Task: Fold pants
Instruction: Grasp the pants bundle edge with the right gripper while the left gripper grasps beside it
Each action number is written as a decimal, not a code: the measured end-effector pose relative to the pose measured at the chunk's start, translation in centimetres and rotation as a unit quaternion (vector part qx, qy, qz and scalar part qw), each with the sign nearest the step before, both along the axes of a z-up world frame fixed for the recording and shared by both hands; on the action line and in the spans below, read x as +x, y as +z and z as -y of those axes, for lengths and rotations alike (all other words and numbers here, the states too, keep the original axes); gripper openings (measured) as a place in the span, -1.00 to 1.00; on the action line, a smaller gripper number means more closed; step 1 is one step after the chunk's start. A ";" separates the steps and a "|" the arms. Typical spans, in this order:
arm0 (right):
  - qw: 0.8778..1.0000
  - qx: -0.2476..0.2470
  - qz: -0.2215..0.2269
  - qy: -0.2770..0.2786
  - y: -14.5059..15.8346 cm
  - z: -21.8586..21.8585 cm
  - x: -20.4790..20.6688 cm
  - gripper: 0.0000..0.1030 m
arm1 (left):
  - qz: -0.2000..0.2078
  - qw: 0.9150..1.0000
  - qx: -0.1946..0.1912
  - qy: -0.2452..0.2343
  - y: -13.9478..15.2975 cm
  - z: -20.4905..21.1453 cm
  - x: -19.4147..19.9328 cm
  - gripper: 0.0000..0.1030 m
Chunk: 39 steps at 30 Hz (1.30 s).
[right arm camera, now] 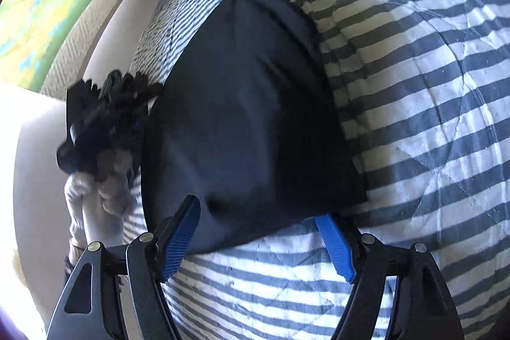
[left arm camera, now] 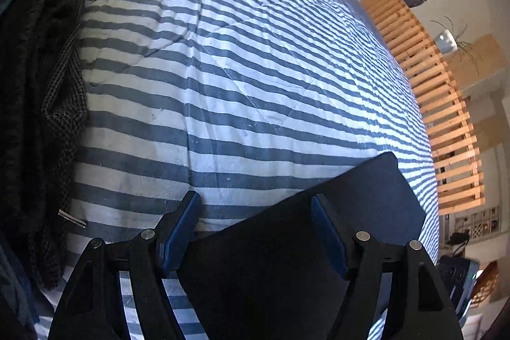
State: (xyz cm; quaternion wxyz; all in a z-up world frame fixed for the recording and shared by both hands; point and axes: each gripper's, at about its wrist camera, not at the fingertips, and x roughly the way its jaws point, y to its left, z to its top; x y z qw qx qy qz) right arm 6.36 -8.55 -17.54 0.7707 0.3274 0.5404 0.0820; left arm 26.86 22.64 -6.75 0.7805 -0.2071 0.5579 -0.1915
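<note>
The striped bed [left arm camera: 242,78] fills both views; the folded dark pants [right arm camera: 248,117] lie flat on it, near its edge; a pile of dark clothes [left arm camera: 38,91] sits along the bed's left side. The left gripper [left arm camera: 255,231] hangs over the pants, jaws apart, pads clear of the cloth; the right gripper [right arm camera: 259,239] stands at the pants' near edge, jaws likewise spread, nothing pinched.

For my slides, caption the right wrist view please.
Right gripper, jaws open, over the folded dark pants on the striped quilt.

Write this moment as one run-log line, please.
left gripper: open | right gripper: open | pants: folded, on striped bedcover
</note>
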 end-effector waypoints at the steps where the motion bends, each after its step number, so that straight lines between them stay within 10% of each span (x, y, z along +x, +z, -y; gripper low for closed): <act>1: 1.000 -0.002 0.000 -0.004 0.0 0.1 0.1 0.34 | 0.004 1.000 0.005 -0.006 0.0 0.2 -0.1 0.44; 5: 0.999 -0.033 -0.002 -0.011 0.1 0.1 0.5 -0.20 | 0.013 0.999 0.023 -0.027 -0.4 0.5 -0.7 0.44; 13: 0.998 -0.062 0.018 0.008 3.1 3.6 1.9 -0.53 | -0.005 0.998 0.002 -0.069 -0.4 3.2 -4.3 0.38; 24: 0.978 -0.205 0.003 0.045 6.4 8.2 10.7 -0.32 | 0.021 0.996 -0.030 -0.077 3.6 6.3 -4.9 0.44; 28: 0.983 -0.178 0.034 0.037 6.8 7.9 7.5 0.04 | 0.001 0.996 -0.005 -0.091 2.1 8.5 -2.6 0.44; 39: 0.997 -0.069 -0.007 0.041 1.5 7.4 7.2 0.04 | 0.010 0.988 -0.025 -0.149 -0.2 13.6 -3.4 0.43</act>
